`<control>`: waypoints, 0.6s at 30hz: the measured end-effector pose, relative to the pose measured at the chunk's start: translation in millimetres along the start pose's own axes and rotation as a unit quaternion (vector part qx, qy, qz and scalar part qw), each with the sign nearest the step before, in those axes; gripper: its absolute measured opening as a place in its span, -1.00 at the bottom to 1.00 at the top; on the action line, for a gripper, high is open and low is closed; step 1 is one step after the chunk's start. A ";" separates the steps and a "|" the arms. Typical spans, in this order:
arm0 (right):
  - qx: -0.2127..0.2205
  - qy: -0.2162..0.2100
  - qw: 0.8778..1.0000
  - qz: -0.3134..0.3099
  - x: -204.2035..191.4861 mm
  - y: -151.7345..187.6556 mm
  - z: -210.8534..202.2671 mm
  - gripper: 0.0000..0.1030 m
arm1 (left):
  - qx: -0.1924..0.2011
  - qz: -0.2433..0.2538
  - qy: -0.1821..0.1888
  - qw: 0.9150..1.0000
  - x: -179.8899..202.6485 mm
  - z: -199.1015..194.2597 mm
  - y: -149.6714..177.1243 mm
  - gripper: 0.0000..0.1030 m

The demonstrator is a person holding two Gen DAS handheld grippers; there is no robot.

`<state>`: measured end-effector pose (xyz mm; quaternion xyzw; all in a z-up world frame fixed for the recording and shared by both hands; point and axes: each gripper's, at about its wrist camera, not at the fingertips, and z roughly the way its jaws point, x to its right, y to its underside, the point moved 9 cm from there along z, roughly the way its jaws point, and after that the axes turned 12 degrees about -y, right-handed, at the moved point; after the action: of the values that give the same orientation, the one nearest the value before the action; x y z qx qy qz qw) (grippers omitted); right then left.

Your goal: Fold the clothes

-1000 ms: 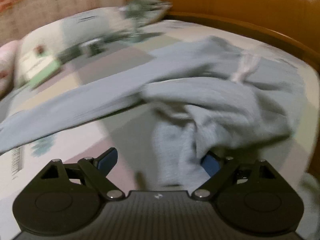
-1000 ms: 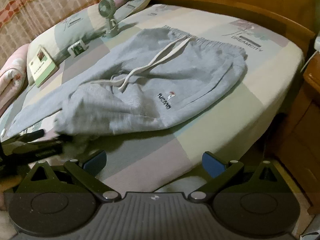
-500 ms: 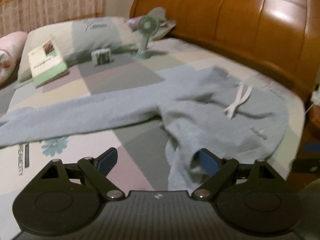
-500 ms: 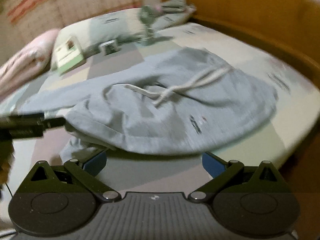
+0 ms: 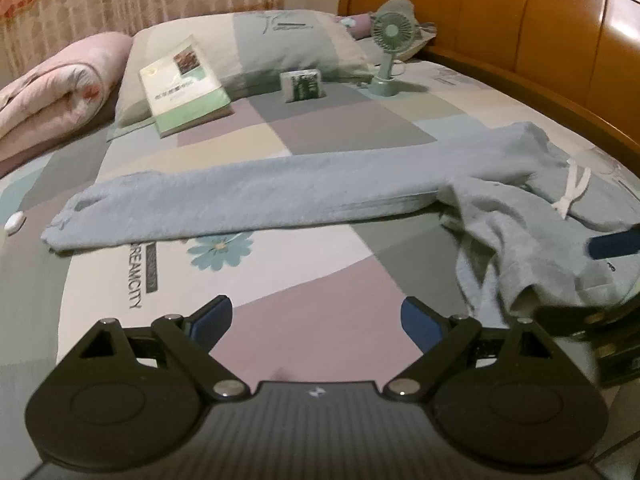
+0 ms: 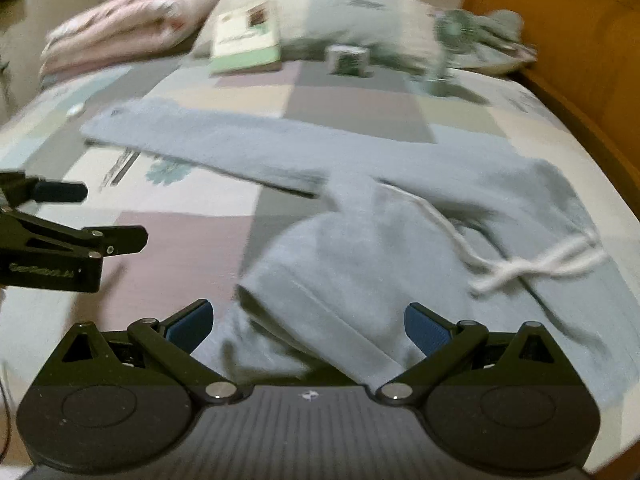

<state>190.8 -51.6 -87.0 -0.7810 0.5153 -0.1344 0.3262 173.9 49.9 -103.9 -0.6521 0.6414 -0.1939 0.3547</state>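
Reading "DREAMCITY" (image 5: 135, 278) on the bedsheet (image 5: 304, 300), both tools (image 5: 316, 322) (image 6: 308, 328) gape near grey sweatpants (image 5: 280, 196).

Grey sweatpants (image 5: 280, 188), white drawstring (image 5: 574, 190); pastel patchwork sheet (image 5: 340, 120); pink, perhaps floral, quilt (image 5: 52, 96).

Dim warm indoor light, glare on headboard (image 5: 540, 20), fisheye-curved dark corners, right wrist view motion-blurred, left sharper
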 end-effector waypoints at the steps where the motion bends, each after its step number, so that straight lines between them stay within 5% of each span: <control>1: -0.006 0.003 1.000 -0.013 -4.2 -2.3 9.1 1.00 | -0.001 0.000 0.000 1.000 -0.8 0.7 0.8 0.77; 5: -0.022 0.069 0.997 -0.036 16.2 -3.1 20.1 1.00 | -0.005 0.002 0.002 1.000 -1.2 2.8 2.8 0.77; 13: -0.023 0.152 0.987 0.036 116.0 6.3 -14.2 1.00 | -0.016 0.016 0.021 1.000 18.1 16.8 3.7 0.77; 18: -0.047 0.161 0.981 0.099 162.0 30.4 -12.3 1.00 | -0.021 0.031 0.030 0.999 29.5 21.4 6.8 0.77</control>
<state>232.4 -208.6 -117.9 -0.7086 0.6418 -0.2010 0.2133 187.3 26.2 -129.1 -0.6329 0.6759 -0.1888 0.3269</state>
